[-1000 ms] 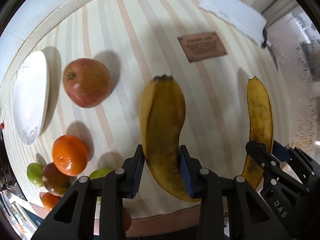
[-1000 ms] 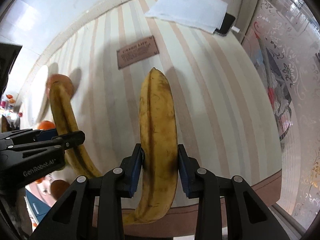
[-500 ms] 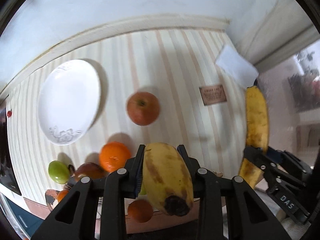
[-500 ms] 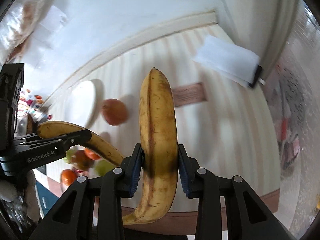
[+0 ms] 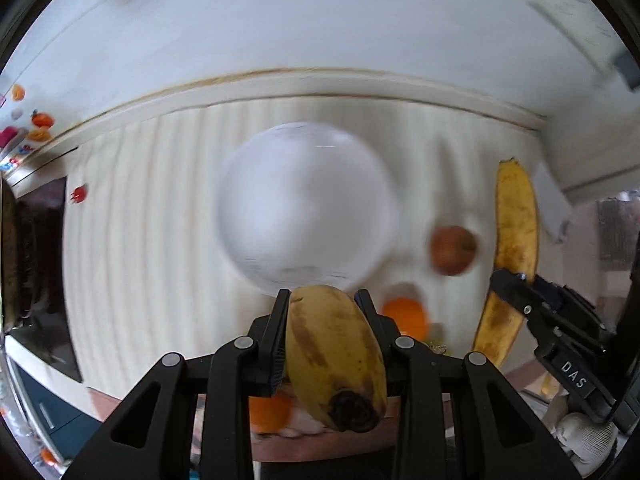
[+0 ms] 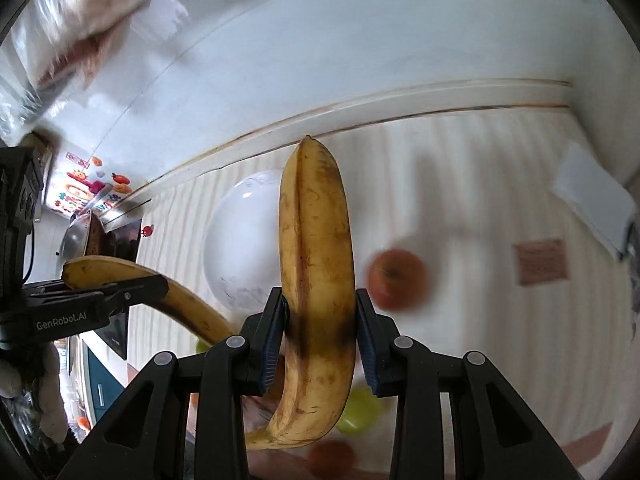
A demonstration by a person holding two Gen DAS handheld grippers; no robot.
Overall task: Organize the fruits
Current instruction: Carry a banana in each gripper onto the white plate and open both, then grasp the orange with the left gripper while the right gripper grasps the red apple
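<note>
plate (image 5: 304, 208) now centred below both bananas (image 5: 334, 356), apple (image 5: 452, 250) beside.

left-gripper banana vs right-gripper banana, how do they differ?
The left banana is clamped near one end, so it shows end-on; the right banana is clamped mid-body, showing its full length. The left one looks more curved in the right view. Both are ripe, brown-speckled and lifted above the striped table.

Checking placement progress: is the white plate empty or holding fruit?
Empty: the white plate shows bare; both bananas are gripped above the table.
</note>
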